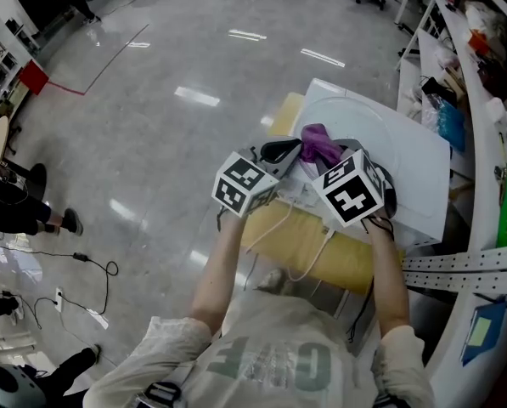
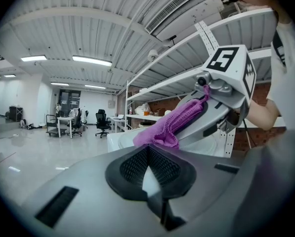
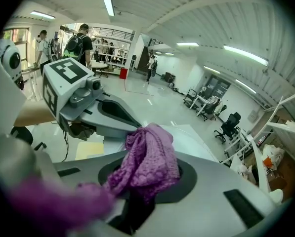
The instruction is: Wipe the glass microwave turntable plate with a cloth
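Purple cloth (image 1: 320, 144) bunches between left tool (image 1: 280, 151) and right tool (image 1: 348, 153).

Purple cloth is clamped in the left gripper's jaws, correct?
No. The purple cloth is clamped in the right gripper, not the left gripper, whose jaws are shut on nothing. The right gripper view shows the cloth bunched between that gripper's jaws.

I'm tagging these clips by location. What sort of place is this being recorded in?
Probably a large open lab or workshop-style office. There is a wide glossy floor, office chairs in the distance, cluttered metal shelving along one side, and strip lights on a ribbed ceiling.
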`<action>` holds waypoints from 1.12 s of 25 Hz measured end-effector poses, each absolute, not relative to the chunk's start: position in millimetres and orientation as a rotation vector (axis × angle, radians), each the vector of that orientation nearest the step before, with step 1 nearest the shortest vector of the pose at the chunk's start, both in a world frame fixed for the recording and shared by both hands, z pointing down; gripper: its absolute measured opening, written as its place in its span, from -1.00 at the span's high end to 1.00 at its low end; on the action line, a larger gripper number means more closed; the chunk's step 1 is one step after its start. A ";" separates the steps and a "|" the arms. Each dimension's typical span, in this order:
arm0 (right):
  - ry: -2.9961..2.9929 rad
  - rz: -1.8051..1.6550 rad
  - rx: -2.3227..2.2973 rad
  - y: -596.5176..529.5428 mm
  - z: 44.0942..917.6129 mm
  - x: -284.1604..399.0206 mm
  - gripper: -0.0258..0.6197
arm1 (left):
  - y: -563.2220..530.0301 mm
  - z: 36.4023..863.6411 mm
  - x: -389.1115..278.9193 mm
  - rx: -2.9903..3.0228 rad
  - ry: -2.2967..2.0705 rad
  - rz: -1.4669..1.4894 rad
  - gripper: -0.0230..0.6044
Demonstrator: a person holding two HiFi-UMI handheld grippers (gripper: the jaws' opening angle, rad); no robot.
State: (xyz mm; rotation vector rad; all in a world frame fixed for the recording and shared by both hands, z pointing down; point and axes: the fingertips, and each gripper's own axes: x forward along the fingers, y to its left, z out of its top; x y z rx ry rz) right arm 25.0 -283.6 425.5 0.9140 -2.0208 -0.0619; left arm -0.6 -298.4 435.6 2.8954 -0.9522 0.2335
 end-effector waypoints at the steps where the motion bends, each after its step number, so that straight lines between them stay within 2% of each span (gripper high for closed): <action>1: -2.025 -0.059 0.915 -288.4 425.4 23.9 0.74 | -298.5 435.7 -1.2 2.895 -0.955 0.235 0.92; 15: -2.069 -0.031 0.969 -337.5 418.2 18.9 0.74 | -298.7 436.6 -2.0 2.895 -0.968 0.248 0.92; 23: -2.014 0.041 1.135 -390.5 411.6 56.0 0.74 | -298.9 437.1 -2.4 2.883 -0.981 0.241 0.92; 28: -2.010 0.063 1.091 -383.4 424.6 53.2 0.74 | -299.0 436.5 -3.3 2.876 -0.991 0.231 0.92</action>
